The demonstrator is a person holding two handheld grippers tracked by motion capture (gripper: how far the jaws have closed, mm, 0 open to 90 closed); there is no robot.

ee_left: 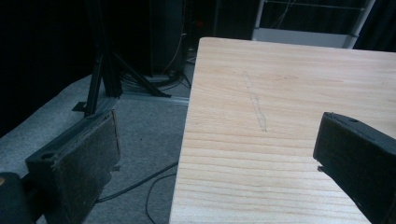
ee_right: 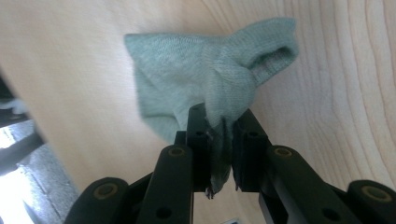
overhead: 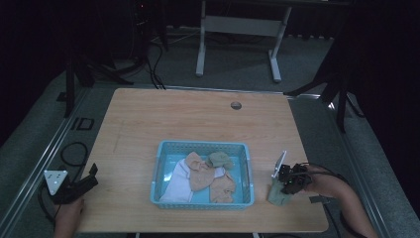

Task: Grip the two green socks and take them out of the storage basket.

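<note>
The right gripper (ee_right: pixel 219 135) is pinching a green sock (ee_right: pixel 205 70) between nearly closed jaws, gripping a bunched fold so that the rest is hanging below and spreading against the surface (overhead: pixel 198 119). In the high view this right gripper (overhead: pixel 289 183) is sitting at about four o'clock from the blue basket (overhead: pixel 247 168), just beside its wall, with the green sock (overhead: pixel 277 194) dangling onto bare wood; that looks like a laying-out spot, kept apart from the pile. Inside the basket more socks are lying: a white one (overhead: pixel 176 183), tan ones (overhead: pixel 198 173) and another green one (overhead: pixel 220 159), probably waiting to be taken out in turn. The left gripper (overhead: pixel 81 188) is resting at the surface's edge, at about eight o'clock from the basket, its jaws standing wide with nothing between them, likely parked clear of the work.
</note>
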